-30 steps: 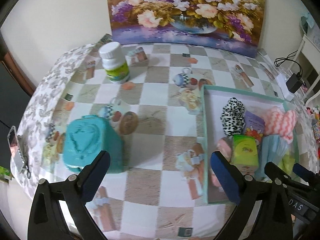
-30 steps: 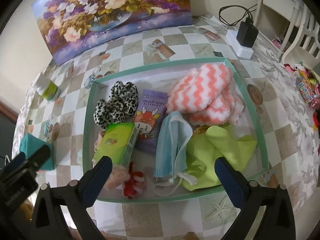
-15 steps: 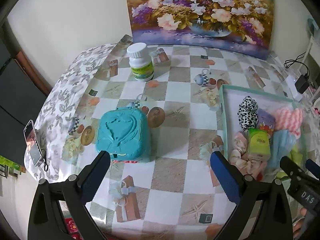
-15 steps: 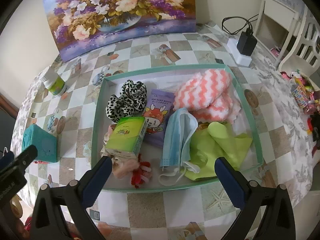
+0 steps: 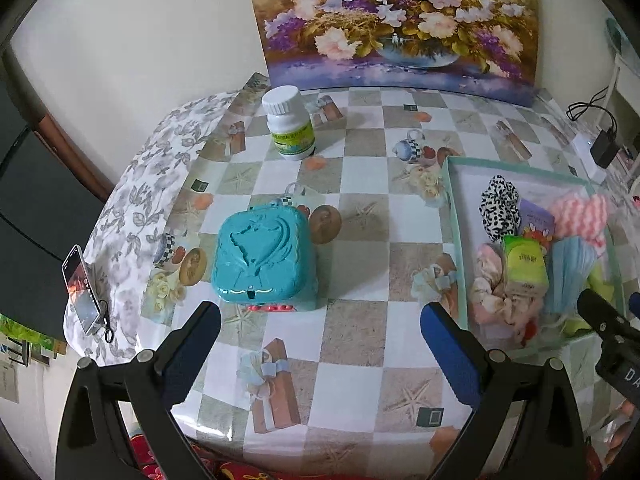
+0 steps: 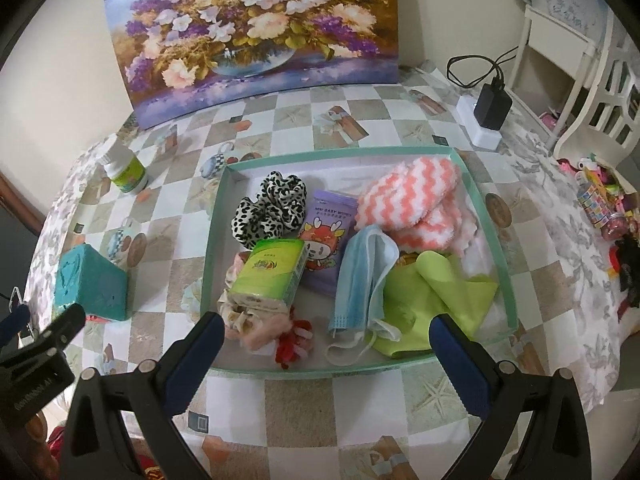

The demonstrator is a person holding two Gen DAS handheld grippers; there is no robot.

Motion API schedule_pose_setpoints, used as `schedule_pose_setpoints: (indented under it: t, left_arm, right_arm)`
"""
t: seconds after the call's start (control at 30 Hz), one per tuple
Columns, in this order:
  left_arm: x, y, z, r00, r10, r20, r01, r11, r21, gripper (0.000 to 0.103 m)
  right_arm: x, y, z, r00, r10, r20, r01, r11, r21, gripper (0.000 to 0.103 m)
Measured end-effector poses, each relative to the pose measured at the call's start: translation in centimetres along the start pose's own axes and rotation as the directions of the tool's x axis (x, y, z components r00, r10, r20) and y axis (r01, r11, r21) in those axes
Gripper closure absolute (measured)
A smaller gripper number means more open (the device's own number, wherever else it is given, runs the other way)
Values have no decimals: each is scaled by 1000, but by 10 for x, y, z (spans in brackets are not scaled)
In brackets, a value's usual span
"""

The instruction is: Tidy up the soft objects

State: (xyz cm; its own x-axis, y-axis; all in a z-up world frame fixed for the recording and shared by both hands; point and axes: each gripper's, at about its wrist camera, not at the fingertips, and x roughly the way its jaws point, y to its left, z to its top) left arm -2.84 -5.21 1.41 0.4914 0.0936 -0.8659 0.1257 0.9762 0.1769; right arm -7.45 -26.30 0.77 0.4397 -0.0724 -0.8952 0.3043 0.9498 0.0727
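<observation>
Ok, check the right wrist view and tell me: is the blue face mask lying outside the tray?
No, the blue face mask lies inside the tray, between the purple wipes pack and the green cloth.

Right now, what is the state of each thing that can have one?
left hand-held gripper: open, empty
right hand-held gripper: open, empty
teal box: lid closed
white bottle: upright, capped
tray: filled with soft items
face mask: folded, in tray

Black tongs with blue pads and silver screws.
</observation>
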Motion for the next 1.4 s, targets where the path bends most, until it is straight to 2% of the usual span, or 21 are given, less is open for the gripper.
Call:
schedule_pose_setpoints:
  t: [0.73,1.4]
  left_arm:
    - [6,12,3,999,-29,-32,28,999,-42,3]
    - [8,13,4,999,-14,-41,11,998,-59,3]
  right_arm:
    - [-6,23,0,999,-18,32,22,994,-111,0]
    - [-6,26,1,999,-4,34,8,993,-121,0]
